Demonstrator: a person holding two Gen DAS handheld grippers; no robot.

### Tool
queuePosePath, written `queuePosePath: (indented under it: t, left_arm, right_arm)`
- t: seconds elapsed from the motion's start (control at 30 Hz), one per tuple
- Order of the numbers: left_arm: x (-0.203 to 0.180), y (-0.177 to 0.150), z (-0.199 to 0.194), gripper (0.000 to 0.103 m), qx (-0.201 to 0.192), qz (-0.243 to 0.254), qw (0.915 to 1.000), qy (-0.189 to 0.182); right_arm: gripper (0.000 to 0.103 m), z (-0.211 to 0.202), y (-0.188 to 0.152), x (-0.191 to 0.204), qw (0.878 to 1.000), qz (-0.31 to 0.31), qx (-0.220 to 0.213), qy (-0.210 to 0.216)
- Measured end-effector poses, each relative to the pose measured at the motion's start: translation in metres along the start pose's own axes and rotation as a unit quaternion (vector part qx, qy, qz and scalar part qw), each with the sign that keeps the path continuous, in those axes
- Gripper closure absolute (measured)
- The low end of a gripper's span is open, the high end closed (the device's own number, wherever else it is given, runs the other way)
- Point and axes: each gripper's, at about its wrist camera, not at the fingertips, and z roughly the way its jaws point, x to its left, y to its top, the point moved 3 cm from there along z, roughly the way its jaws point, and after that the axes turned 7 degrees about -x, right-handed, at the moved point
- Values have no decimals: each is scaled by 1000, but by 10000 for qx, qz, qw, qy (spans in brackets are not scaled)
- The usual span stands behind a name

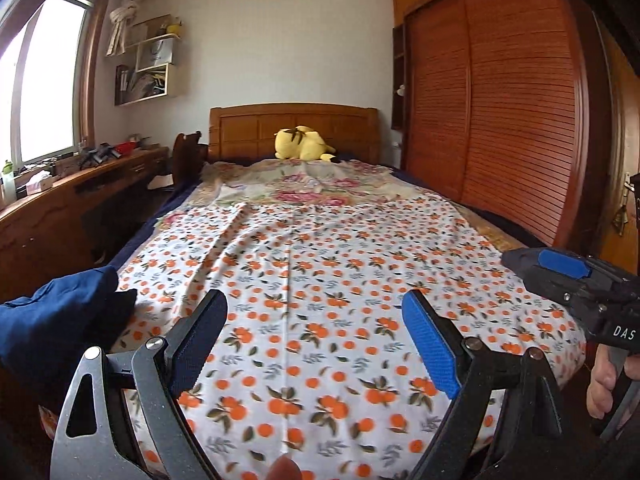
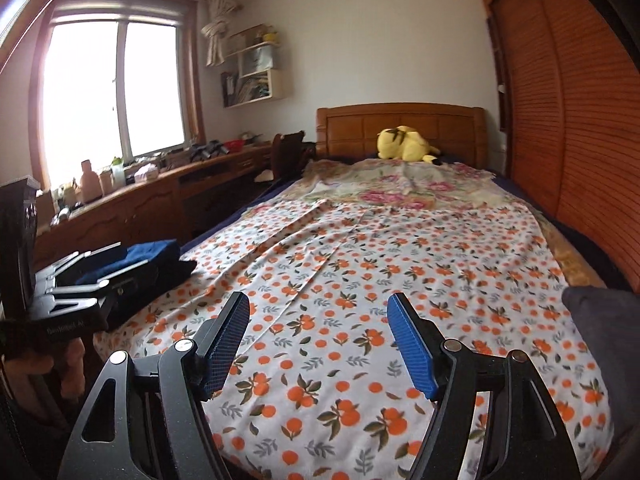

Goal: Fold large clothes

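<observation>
Nearest, the left gripper (image 1: 316, 340) hangs over the near end of the bed with its jaws spread wide and nothing between them; the right gripper (image 2: 318, 344) is likewise parted and empty, a little less wide. Below both lies the orange-print sheet (image 1: 320, 272), spread nearly flat down the bed, with a long crease running away from its left half. A dark blue folded pile (image 1: 52, 320) sits at the near left corner. No fold looks begun, I judge; next each gripper must drop to a near corner and pinch the hem
</observation>
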Motion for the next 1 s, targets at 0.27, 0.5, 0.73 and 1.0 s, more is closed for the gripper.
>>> queuePosePath:
  t: [0.27, 0.5, 0.73, 1.0]
  left_arm:
    - [-37, 2, -20, 13, 24, 101, 9999, -118]
    - [-52, -11, -26, 13, 50, 150, 9998, -96]
    - [-49, -16, -26, 13, 87, 104, 9999, -64]
    - [-47, -17, -26, 13, 81, 103, 9999, -37]
  right_arm:
    - [30, -28, -9, 3, 9988, 241, -337, -246]
    - [30, -35, -30, 11, 9970, 172, -515, -557]
    - [30, -30, -42, 16, 9971, 186, -445, -590]
    - [30, -26, -38, 11, 9972, 191, -414, -586]
